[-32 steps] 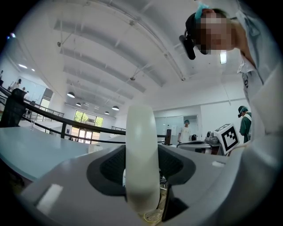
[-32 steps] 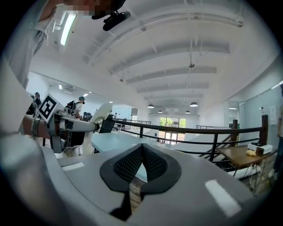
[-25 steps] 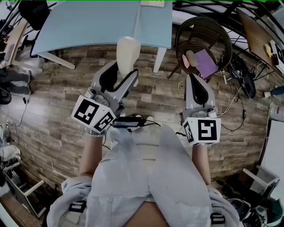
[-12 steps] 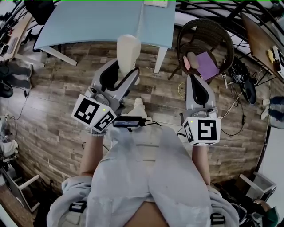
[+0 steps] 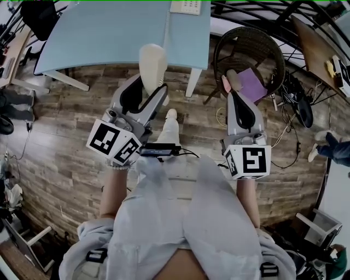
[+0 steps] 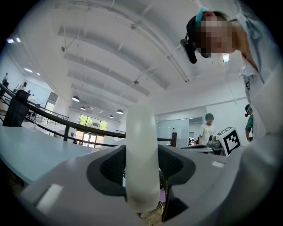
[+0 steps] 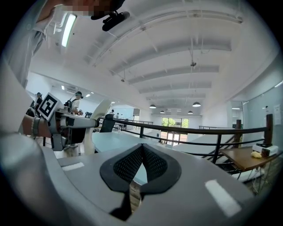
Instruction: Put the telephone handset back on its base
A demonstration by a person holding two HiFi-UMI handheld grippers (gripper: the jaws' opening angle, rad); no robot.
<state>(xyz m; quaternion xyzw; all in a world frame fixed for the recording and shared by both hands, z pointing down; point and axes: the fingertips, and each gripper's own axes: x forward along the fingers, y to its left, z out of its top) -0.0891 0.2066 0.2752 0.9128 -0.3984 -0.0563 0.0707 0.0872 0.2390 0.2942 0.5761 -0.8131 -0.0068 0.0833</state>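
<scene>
Left tongs (image 5: 155, 92), clamped on the handset (image 5: 152, 61), have edged toward the desk (image 5: 104, 33) ahead, where the likely base (image 5: 186, 6) now shows; right tongs (image 5: 238, 97) stay closed, empty.

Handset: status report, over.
Left gripper shut on handset, at the table's near edge. Right gripper shut, empty. Likely base at table's far edge. Chair off right, out of the path.

We look down on a pale blue counter (image 5: 104, 33), a white base unit (image 5: 186, 6) at its far edge; beside it a wicker chair (image 5: 257, 35) stands on the plank floor (image 5: 60, 147).
</scene>
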